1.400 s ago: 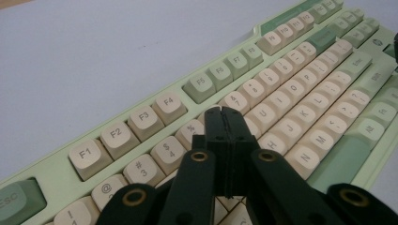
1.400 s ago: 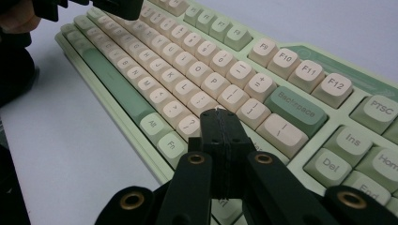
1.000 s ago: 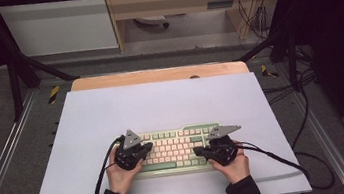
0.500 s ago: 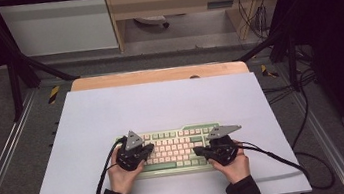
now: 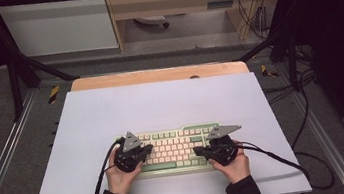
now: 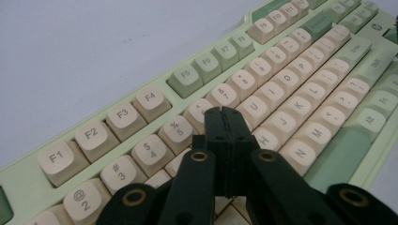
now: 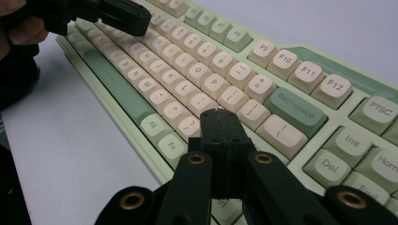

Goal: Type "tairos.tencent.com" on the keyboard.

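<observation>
While jaws stay pressed together, both grippers (image 5: 147,148) (image 5: 198,150) hover over keyboard (image 5: 176,144).

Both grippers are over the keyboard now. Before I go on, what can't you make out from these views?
- Which key each tip presses: the closed left gripper and right gripper cover the keys beneath them in their own views.
- Key legends on the keyboard: too small in the high view.
- Keyboard's ends: cut off by the frame edges in both gripper views.
- Whether the tips touch a key: cannot tell.
</observation>
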Demonstrator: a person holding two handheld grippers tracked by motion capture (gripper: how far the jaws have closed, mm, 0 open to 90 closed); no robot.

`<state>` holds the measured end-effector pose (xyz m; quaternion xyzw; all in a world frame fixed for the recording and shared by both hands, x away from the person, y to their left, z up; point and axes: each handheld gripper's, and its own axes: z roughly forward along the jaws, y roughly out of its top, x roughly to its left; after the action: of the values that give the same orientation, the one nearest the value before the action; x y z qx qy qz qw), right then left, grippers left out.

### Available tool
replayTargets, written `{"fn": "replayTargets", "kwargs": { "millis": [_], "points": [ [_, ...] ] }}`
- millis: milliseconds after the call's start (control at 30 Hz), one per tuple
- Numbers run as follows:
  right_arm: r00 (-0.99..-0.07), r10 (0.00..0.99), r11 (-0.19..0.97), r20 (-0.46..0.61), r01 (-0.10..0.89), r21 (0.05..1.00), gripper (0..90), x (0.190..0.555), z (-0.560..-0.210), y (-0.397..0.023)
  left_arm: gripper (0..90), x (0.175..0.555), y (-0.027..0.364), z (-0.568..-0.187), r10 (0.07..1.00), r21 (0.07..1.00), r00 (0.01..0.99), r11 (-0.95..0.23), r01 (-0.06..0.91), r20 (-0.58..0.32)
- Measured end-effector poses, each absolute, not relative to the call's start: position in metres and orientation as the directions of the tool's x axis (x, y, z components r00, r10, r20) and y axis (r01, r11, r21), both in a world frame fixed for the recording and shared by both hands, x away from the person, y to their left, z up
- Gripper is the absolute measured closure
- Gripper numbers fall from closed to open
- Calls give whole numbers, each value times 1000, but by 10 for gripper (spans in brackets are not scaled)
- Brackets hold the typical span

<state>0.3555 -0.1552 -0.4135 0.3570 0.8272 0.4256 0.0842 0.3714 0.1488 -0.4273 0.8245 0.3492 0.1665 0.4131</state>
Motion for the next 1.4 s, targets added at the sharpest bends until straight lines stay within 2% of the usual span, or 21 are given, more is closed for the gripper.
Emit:
{"fn": "replayTargets", "kwargs": {
  "millis": [700,1400],
  "points": [
    [-729,664,384,167,524,760,900,355,-415,-154,900,366,176,-426,747,806,664,-369,463,-40],
    [-730,663,388,166,524,758,900,356,-415,-154,900,372,178,-434,765,797,643,-367,479,-35]
  ]
}}
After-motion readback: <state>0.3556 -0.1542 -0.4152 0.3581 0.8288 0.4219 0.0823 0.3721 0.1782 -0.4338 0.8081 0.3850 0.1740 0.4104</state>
